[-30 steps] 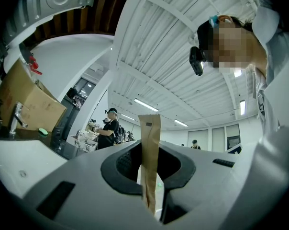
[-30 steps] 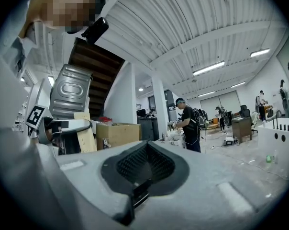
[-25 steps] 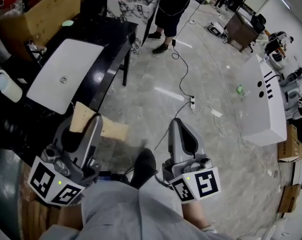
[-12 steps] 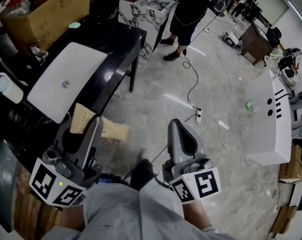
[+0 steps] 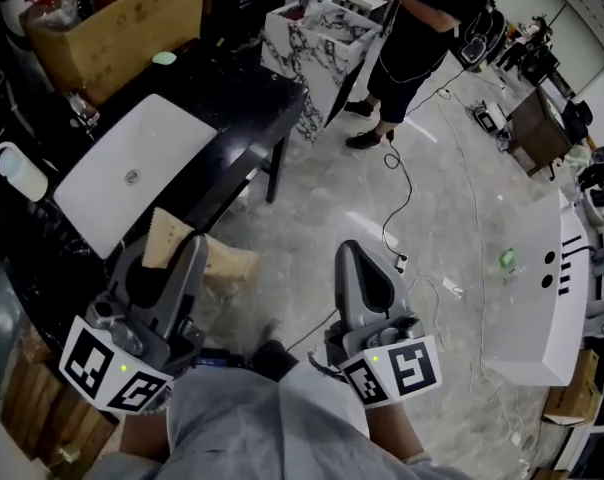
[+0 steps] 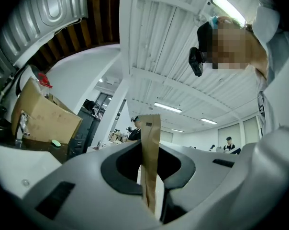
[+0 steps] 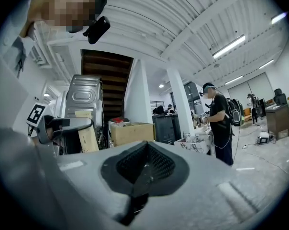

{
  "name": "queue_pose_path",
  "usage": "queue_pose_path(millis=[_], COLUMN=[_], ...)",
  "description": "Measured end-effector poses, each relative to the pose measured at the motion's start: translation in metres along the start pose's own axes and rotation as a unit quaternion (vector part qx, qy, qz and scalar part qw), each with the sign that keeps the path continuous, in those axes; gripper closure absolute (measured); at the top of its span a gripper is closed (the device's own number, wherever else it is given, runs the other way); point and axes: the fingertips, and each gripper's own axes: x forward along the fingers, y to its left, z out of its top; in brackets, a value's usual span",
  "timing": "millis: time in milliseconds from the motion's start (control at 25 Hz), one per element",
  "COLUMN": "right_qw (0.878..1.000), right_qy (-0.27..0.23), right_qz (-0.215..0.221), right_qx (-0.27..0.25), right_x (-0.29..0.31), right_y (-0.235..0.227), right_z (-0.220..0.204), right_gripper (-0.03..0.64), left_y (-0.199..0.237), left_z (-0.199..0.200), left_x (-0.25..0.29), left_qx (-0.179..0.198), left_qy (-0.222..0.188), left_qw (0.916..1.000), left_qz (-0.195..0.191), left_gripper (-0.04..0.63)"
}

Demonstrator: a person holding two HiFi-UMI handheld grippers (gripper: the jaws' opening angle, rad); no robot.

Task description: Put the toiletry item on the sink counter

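Standing edge-on between the clamped jaws of the left gripper (image 5: 190,250), a flat tan paper sachet (image 6: 149,147) is held, its long axis set crosswise to them, one end pointing past their upper side. The right gripper (image 7: 144,166) is kept closed, empty.

The place looks like an open lab hall, with a free-standing sink counter (image 5: 252,88), a cardboard box (image 5: 122,28), loose cables (image 5: 387,229) on the floor, ceiling strip lights (image 7: 230,44) and another person (image 5: 422,28) standing by.
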Motion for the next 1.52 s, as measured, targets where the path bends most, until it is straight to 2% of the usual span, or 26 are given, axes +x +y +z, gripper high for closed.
queue_pose_path(millis=[400,640,1160,1520], right_qw=[0.998,0.995,0.993,0.991], right_qy=[-0.007,-0.009,-0.005,0.003], right_qz=[0.064,0.100,0.120,0.132], right_qx=[-0.003,-0.006,0.008,0.001], right_x=[0.039,0.051,0.073,0.125], right_y=[-0.059,-0.075,-0.083,-0.086], right_z=[0.013,0.015,0.009,0.009], right_gripper=[0.619,0.618,0.618,0.618], left_y=[-0.005,-0.011,0.002,0.049], left_z=[-0.006,-0.013,-0.011,0.000], left_x=[0.052,0.066,0.082,0.102], left_qx=[0.025,0.030,0.036,0.034], left_qy=[-0.024,-0.035,-0.039,-0.050], left_qw=[0.9972,0.9946,0.9924,0.9890], left_qz=[0.067,0.093,0.111,0.135], left_gripper=[0.541,0.541,0.540,0.540])
